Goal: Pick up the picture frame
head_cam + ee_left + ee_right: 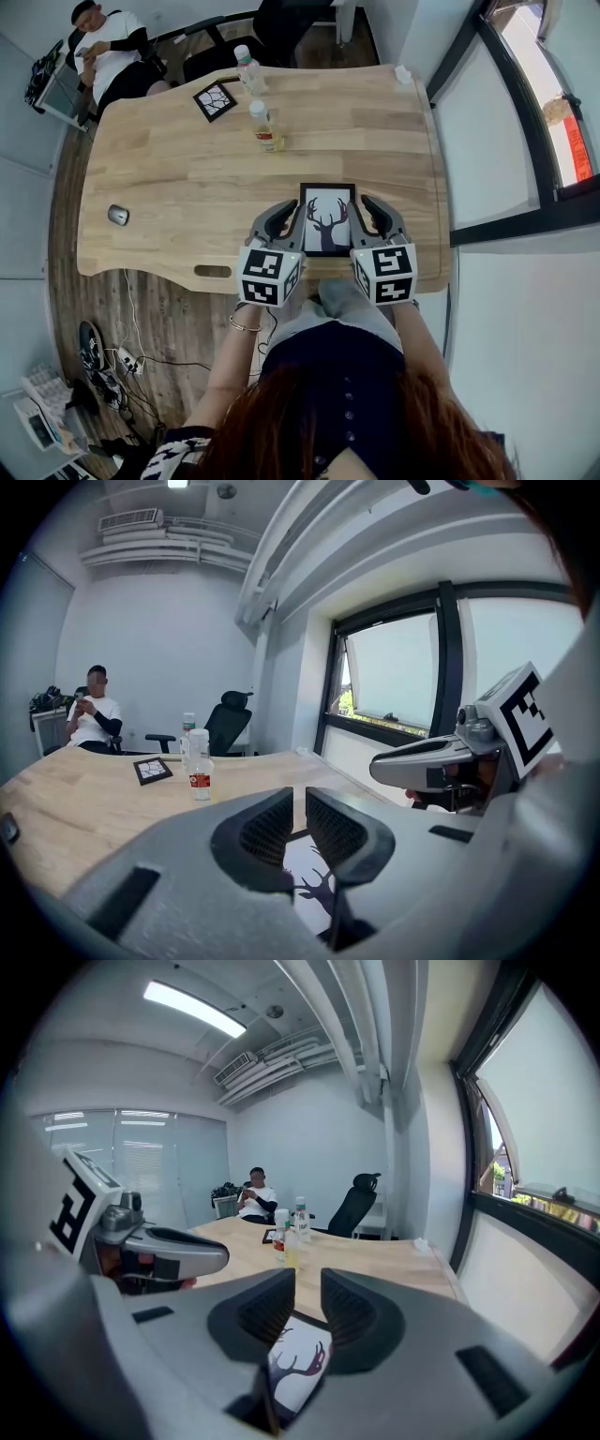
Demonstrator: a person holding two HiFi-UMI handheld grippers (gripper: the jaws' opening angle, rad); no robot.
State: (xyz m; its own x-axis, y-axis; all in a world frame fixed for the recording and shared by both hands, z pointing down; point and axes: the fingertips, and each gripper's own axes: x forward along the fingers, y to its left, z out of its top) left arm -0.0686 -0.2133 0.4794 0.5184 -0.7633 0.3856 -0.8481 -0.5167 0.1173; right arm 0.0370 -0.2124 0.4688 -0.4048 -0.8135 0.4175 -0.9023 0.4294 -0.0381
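**Left gripper** (281, 217), head view: stood at 9 o'clock of the picture frame (327, 220), with the right gripper (375, 215) at the frame's 3 o'clock. The frame lay on the table (169, 178) by the near edge, toward 5 o'clock of the top.

**Left gripper view:** jaws together with nothing between them. The deer print showed below them at 6 o'clock.

**Right gripper view:** jaws a little apart and empty, with the frame beneath the gap at 6 o'clock.

**Probable hazards:**
- The closed left jaws would shove the frame toward 3 o'clock rather than take its rim.
- The right gap looked narrow and might ride over the rim.
- Any push toward 6 o'clock could slide the frame off the table.
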